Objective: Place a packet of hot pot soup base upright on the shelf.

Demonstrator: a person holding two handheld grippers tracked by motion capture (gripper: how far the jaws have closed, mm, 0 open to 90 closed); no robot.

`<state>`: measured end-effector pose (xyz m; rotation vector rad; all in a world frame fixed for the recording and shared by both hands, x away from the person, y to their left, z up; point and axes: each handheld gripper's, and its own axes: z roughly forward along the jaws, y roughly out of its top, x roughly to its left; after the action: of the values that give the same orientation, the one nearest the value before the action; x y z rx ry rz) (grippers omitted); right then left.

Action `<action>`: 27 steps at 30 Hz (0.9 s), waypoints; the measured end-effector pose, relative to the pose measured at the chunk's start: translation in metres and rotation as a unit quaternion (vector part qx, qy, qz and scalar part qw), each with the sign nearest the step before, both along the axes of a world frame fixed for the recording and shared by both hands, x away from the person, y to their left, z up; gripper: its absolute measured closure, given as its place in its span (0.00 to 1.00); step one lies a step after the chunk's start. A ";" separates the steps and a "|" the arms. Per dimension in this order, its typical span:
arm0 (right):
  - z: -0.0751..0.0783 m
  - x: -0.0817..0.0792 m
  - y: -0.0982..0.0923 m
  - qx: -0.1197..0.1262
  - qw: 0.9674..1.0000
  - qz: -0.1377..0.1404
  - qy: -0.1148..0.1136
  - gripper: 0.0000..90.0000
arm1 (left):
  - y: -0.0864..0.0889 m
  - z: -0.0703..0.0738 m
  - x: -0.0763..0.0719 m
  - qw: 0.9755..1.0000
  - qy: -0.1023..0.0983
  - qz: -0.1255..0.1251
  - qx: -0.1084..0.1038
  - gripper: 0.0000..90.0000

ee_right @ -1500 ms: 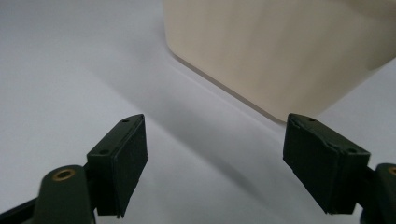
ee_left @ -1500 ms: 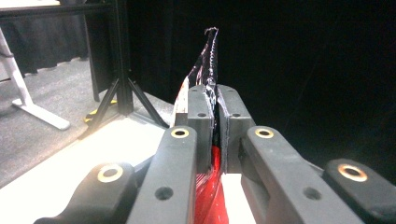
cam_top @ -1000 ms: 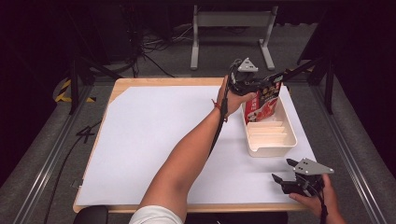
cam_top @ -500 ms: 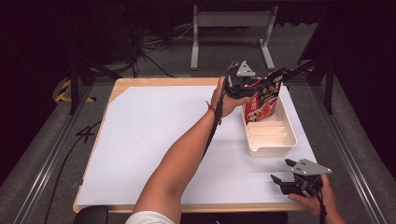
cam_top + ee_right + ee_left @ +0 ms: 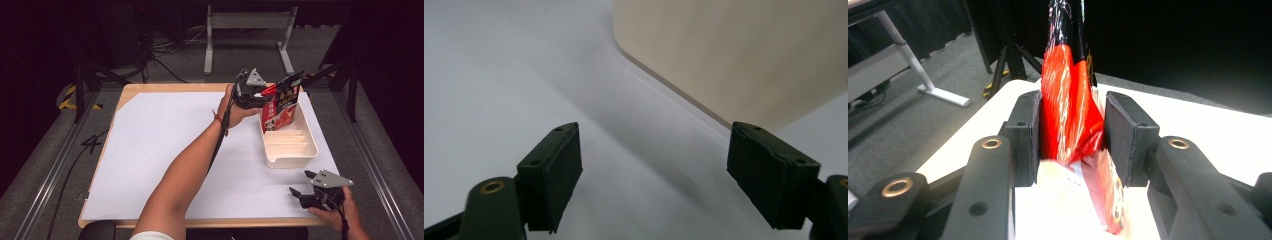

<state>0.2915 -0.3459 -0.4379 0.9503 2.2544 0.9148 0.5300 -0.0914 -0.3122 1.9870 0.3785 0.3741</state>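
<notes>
A red, glossy snack packet [image 5: 281, 105] with a black top edge was seen standing upright in the far compartment of the cream divided tray [image 5: 290, 145]. Its print could not be read. The left gripper [image 5: 253, 93] jaws had just been opening; the packet was between them, the pads apart from it. The right gripper [image 5: 306, 186] was held wide open above the white table cover [image 5: 165, 145], near the tray's front corner.

One red snack packet [image 5: 281, 106] stands at the twelve o'clock end of one cream tray [image 5: 291, 159] (three ribbed slots count visibly inside it). One white sheet [image 5: 165, 150] covers one bench [image 5: 150, 88]. Two claws: the left claw [image 5: 261, 95] and the right claw [image 5: 299, 184].
</notes>
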 end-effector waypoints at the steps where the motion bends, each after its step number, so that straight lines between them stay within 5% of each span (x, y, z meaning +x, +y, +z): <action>1: 0.000 0.000 0.000 0.000 1.000 0.000 0.000 0.24 | 0.003 0.000 0.000 1.000 -0.005 0.003 0.005 0.66; 15: 0.000 0.000 0.001 -0.002 1.000 0.001 0.001 0.24 | 0.029 0.001 -0.007 1.000 -0.004 0.005 -0.006 0.69; 27: 0.000 0.000 0.002 -0.004 1.000 -0.001 0.001 0.24 | 0.047 0.002 -0.022 0.999 -0.029 0.011 0.026 0.64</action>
<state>0.2910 -0.3439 -0.4377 0.9496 2.2568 0.9044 0.5079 -0.0440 -0.3099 2.0187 0.3572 0.4583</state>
